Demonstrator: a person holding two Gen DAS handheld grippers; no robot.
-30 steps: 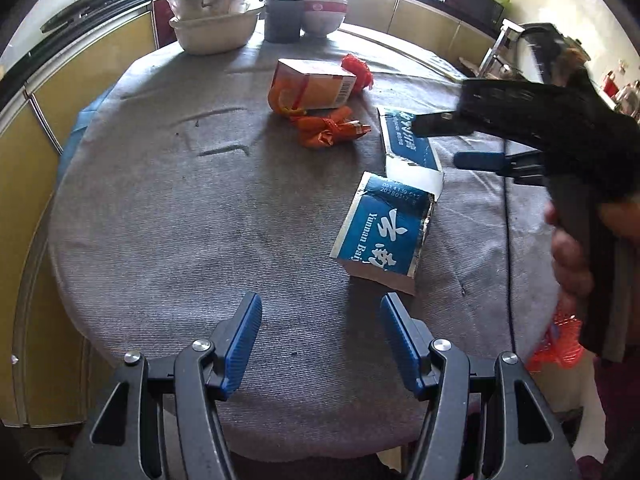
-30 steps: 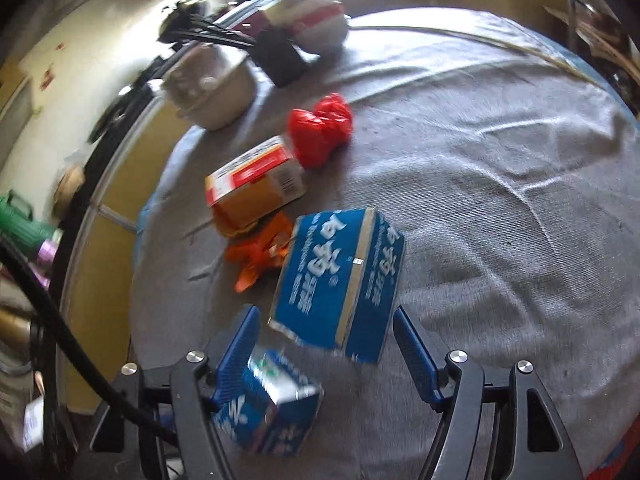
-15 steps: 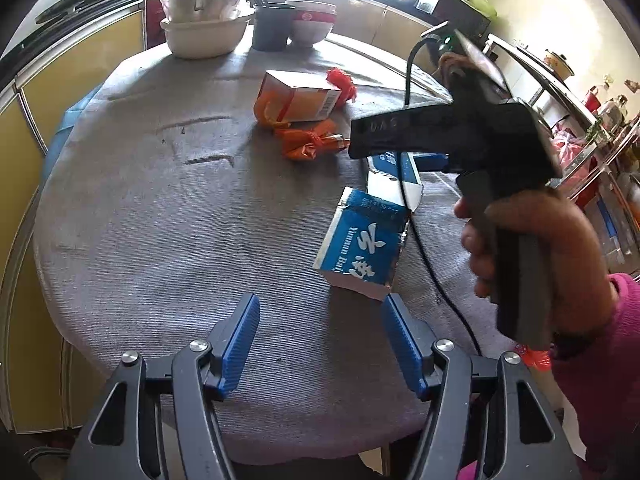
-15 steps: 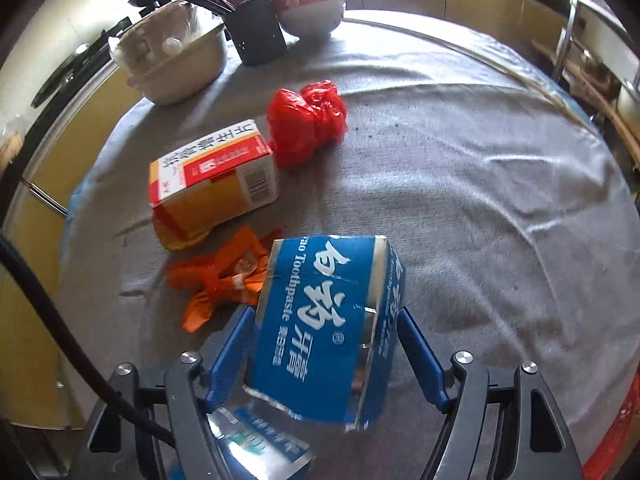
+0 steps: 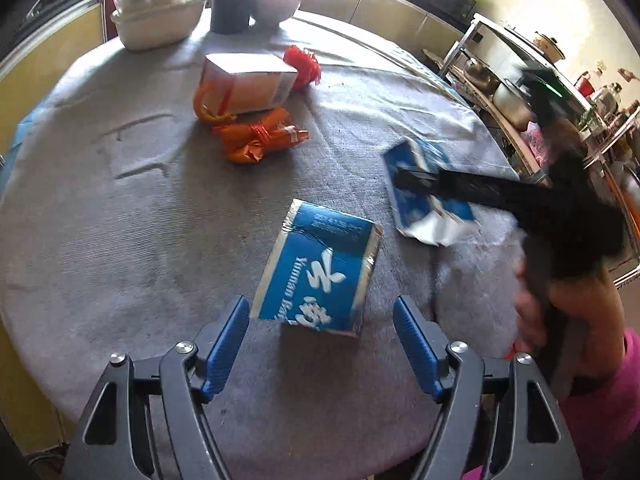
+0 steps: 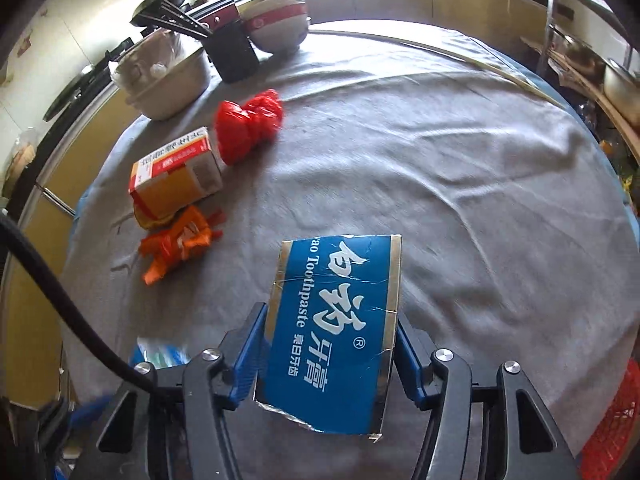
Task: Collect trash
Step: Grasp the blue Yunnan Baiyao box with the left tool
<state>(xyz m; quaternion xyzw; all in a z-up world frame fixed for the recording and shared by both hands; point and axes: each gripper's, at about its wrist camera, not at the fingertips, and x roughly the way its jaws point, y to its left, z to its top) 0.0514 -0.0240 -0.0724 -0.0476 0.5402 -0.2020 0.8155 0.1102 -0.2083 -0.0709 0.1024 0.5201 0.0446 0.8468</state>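
Note:
Two torn blue toothpaste box pieces lie on the grey tablecloth (image 5: 120, 220). One blue box piece (image 5: 320, 268) rests flat just ahead of my left gripper (image 5: 322, 320), whose jaws are opening and do not touch it. The other blue toothpaste box (image 6: 336, 332) sits between the blue pads (image 6: 256, 344) of my right gripper (image 6: 330, 340). That gripper's jaws are closing, and both pads meet the box's sides. In the left wrist view the same box (image 5: 424, 156) shows blurred under the black right gripper (image 5: 404, 180), held by a person's hand (image 5: 572, 300).
Further back lie an orange wrapper (image 5: 256, 140), an orange-and-white carton (image 5: 244, 84) and a crumpled red bag (image 6: 248, 124). A white tub (image 5: 156, 20), a black cup (image 5: 232, 8) and a bowl (image 5: 276, 0) stand at the far edge. Shelves with pots stand beyond the table's right side.
My left gripper came up to the near blue box piece and its jaws widened. The right gripper's jaws narrowed onto the other blue box and it swung right in the left wrist view.

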